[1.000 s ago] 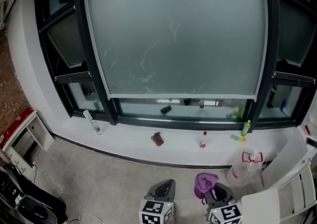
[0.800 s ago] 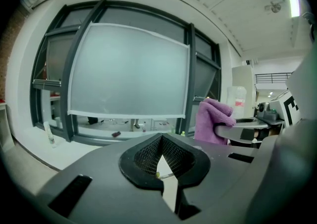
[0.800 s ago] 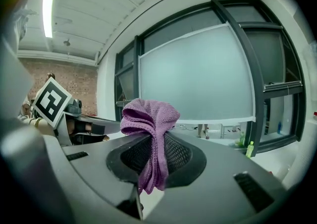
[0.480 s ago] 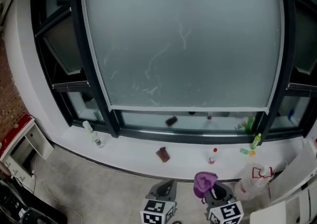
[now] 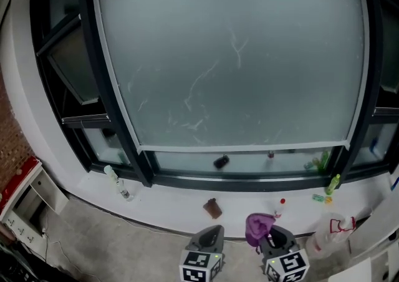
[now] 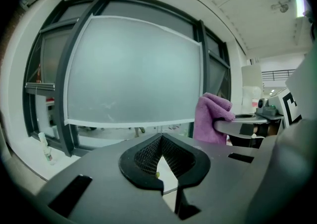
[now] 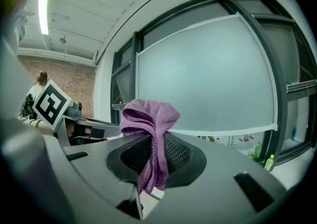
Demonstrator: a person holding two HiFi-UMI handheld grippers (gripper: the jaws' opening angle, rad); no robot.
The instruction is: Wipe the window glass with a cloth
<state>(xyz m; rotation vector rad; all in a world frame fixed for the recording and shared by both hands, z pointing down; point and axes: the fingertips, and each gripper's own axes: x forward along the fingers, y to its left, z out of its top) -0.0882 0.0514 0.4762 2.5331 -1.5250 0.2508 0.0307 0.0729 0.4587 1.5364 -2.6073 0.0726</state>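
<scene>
The frosted window glass (image 5: 230,56) fills the head view, streaked with faint smears, and stands ahead of both grippers. My right gripper (image 5: 273,241) is at the bottom edge, shut on a bunched purple cloth (image 5: 257,228). That cloth (image 7: 151,119) sticks up from between the jaws in the right gripper view, with the pane (image 7: 208,74) beyond it. My left gripper (image 5: 209,238) is beside it on the left, shut and holding nothing. In the left gripper view, my left gripper (image 6: 161,161) points at the glass (image 6: 133,69), with the cloth (image 6: 210,119) at the right.
A white sill (image 5: 168,196) runs under the window. On it stand a clear bottle (image 5: 117,182), a brown object (image 5: 212,208), a small red-capped bottle (image 5: 278,206), a green bottle (image 5: 331,184) and a plastic jug (image 5: 330,234). A white cabinet (image 5: 28,193) is at the left.
The head view has come closer to the window: the pane looks larger and the sill has slid down the frame. Both grippers keep their places at the bottom, cloth still held.
</scene>
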